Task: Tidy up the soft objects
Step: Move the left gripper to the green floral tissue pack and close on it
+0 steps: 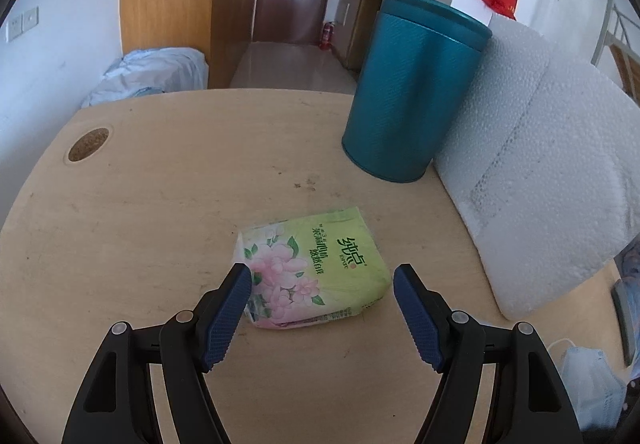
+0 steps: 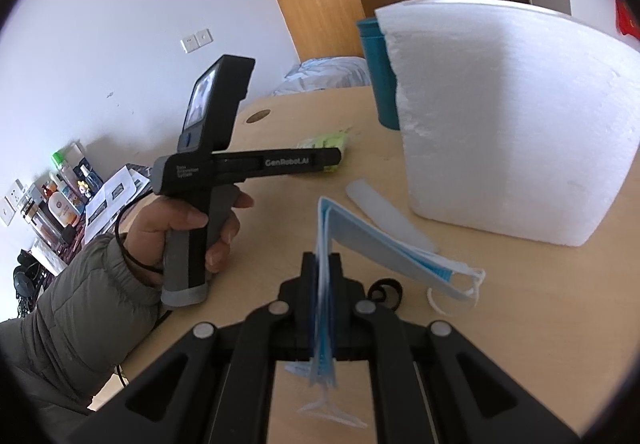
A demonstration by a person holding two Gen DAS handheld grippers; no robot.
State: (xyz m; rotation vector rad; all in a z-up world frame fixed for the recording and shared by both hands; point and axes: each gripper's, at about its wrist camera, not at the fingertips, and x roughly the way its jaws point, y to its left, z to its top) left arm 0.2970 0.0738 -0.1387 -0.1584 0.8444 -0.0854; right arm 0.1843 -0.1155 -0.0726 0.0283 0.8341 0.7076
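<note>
A green tissue pack with pink flowers (image 1: 316,270) lies flat on the wooden table (image 1: 160,204). My left gripper (image 1: 322,278) is open, its blue pads on either side of the pack's near end, not touching it. In the right wrist view my right gripper (image 2: 325,264) is shut on a stack of blue and white face masks (image 2: 384,244), which fold over and hang to the right above the table. The tissue pack (image 2: 326,140) also shows there, behind the left gripper's body (image 2: 224,164).
A teal cylindrical can (image 1: 412,92) stands at the back right of the table, against a white foam block (image 1: 540,164). A white flat strip (image 2: 384,212) lies by the foam block (image 2: 500,124). A round cable hole (image 1: 89,144) is at the far left. More masks (image 1: 592,384) lie at the right edge.
</note>
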